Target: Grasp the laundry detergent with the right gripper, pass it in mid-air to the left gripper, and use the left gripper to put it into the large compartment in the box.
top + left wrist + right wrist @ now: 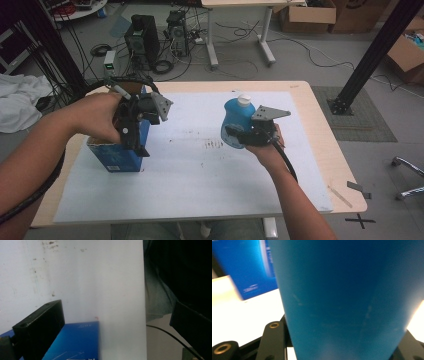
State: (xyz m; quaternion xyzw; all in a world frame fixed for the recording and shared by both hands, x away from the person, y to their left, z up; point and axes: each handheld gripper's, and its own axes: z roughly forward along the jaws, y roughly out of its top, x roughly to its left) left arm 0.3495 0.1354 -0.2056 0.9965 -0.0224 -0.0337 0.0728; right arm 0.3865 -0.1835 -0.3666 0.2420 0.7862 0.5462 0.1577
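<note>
A blue bottle with a white cap sits tilted over the right half of the white mat, and my right gripper is shut on its body. In the right gripper view the bottle stands between the jaws of that gripper. A blue box stands upright at the mat's left side. My left gripper points down over the box's top, open. In the left gripper view the box's top lies beside the left jaw of the wide-open gripper.
The mat carries small dark marks near its middle. The wooden table shows bare at the right edge, with a strip of tape. Computers, cables and a black post stand on the floor beyond. The blue box lies behind the bottle.
</note>
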